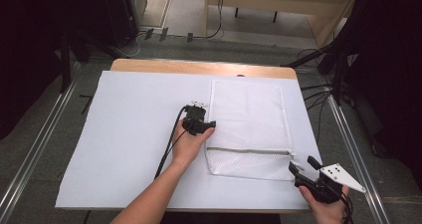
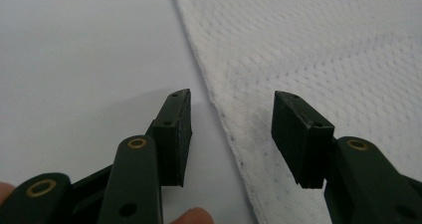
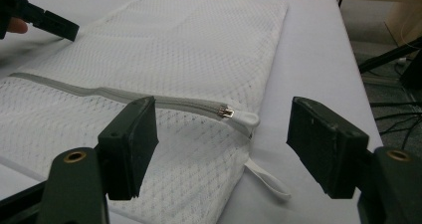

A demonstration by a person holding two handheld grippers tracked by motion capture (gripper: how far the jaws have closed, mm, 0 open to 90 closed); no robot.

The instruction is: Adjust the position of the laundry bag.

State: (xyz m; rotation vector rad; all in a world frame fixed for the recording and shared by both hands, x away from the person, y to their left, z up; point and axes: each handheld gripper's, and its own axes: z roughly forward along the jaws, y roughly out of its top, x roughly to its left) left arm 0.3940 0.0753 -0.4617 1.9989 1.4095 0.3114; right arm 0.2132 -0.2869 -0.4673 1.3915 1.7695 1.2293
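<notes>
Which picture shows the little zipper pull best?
The right gripper view: the zipper pull sits close and sharp, at the end of the closed zipper on the bag. In the high view it is a tiny speck; the left gripper view shows the bag's mesh edge.

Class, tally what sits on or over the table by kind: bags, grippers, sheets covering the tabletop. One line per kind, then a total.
Mesh bag: 1
Grippers: 2, the left gripper and the right gripper
White sheet: 1
Total: 4
</notes>
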